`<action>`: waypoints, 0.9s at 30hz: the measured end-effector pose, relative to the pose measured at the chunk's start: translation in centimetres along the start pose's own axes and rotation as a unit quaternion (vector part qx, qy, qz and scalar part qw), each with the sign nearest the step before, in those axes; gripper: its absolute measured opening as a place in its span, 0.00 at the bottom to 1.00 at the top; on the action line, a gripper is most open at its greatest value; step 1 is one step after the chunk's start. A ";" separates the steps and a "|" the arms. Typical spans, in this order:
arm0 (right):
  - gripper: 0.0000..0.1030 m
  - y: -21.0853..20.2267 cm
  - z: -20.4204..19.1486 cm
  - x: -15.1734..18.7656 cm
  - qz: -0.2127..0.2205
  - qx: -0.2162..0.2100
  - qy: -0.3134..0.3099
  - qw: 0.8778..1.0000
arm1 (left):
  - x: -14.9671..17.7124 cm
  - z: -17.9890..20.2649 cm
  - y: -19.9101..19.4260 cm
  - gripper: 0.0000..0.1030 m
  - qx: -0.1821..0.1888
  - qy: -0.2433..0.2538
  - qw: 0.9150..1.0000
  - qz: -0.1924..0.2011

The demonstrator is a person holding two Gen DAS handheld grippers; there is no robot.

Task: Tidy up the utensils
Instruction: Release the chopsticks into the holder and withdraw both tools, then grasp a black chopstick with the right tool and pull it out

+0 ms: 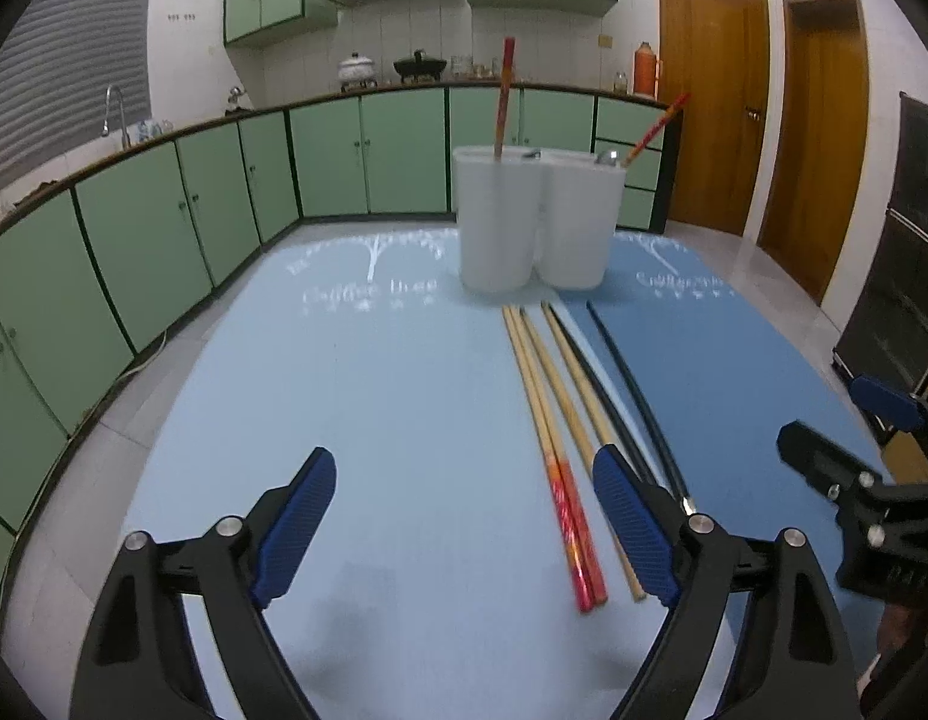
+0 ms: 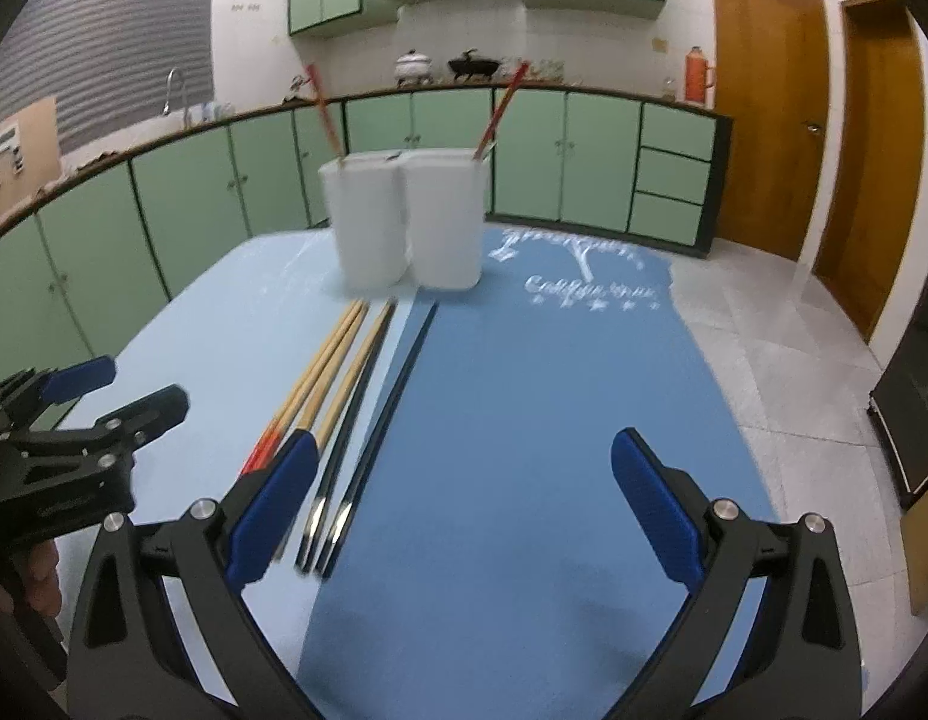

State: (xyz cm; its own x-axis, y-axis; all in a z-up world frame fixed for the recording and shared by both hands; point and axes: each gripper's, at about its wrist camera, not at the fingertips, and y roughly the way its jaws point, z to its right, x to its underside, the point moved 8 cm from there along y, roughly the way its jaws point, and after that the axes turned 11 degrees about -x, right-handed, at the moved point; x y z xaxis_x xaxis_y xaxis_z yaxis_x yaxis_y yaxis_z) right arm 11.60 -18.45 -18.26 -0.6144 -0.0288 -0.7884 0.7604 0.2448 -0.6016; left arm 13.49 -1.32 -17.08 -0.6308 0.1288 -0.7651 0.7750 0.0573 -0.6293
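Note:
Two white holder cups (image 1: 497,222) (image 2: 443,222) stand side by side at the far end of the table. Each holds a red-ended chopstick (image 1: 505,96), and a metal spoon tip (image 1: 608,156) shows in the right cup. In front of them lie loose chopsticks: a red-ended wooden pair (image 1: 554,456), plain wooden ones (image 2: 350,372) and black ones (image 2: 392,408). My left gripper (image 1: 464,468) hovers open over the light blue mat, its right finger above the chopsticks' near ends. My right gripper (image 2: 467,444) is open above the dark blue mat, with the black chopsticks just inside its left finger. Neither holds anything.
The table carries a light blue mat (image 1: 344,396) on the left and a darker blue mat (image 2: 554,396) on the right. Green cabinets (image 1: 368,150) run behind and to the left. Wooden doors (image 2: 764,108) and tiled floor (image 2: 782,372) lie to the right.

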 end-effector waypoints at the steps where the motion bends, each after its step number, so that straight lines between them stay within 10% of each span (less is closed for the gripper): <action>1: 0.87 0.2 -0.2 0.3 -0.005 -0.004 -0.001 1.000 | 0.3 0.0 0.1 0.82 0.001 -0.001 1.000 -0.005; 27: 0.33 3.7 -3.4 4.6 -0.079 -0.021 -0.004 0.997 | 4.3 1.2 1.7 0.72 0.025 -0.010 0.998 -0.062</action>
State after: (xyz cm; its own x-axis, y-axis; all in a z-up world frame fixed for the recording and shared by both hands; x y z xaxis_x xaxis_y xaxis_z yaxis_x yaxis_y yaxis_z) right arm 10.88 -14.37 -23.62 -0.7235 -0.0777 -0.6859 0.6451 0.2778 -0.7119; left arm 12.04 -1.84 -21.54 -0.7227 0.1031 -0.6834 0.6886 0.0224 -0.7248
